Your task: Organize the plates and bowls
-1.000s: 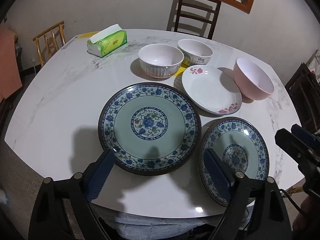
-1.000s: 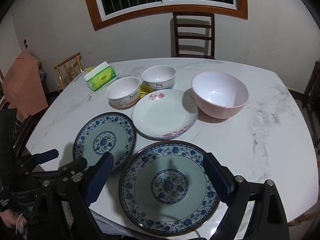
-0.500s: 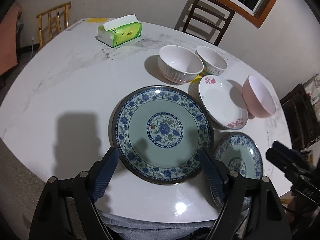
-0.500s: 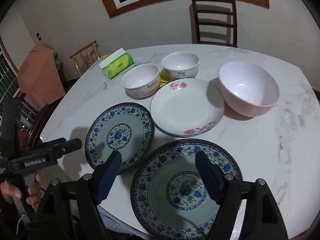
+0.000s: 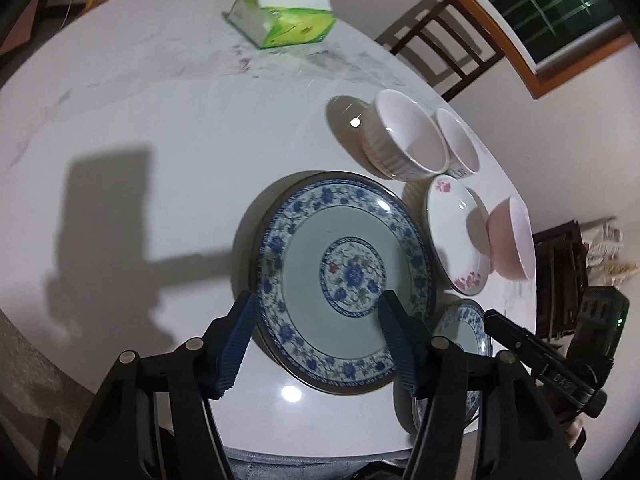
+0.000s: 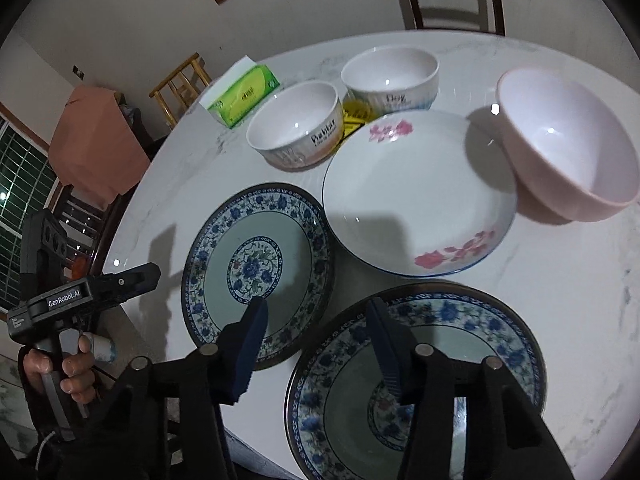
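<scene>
Between the left fingers: the near rim of a blue-and-white floral plate (image 5: 344, 276) sits inside the left gripper (image 5: 316, 336), whose jaws are closing but not yet pressing.
Right fingers: the right gripper (image 6: 316, 336) is closing too, one finger over each blue floral plate, gripping nothing yet; the second one (image 6: 416, 384) lies just below it.
Outward: a white plate with pink flowers (image 6: 418, 196), two white bowls (image 6: 296, 132) (image 6: 390, 76), a pink bowl (image 6: 568, 144), a green tissue box (image 6: 244, 96), all on the marble table (image 5: 140, 128).
Doing it well: I judge each rim should seat deep between the pads before lifting, plates kept level and apart.
Writing: "GenRobot.AI" on the left gripper's body; bowl lettering too blurred to read.
</scene>
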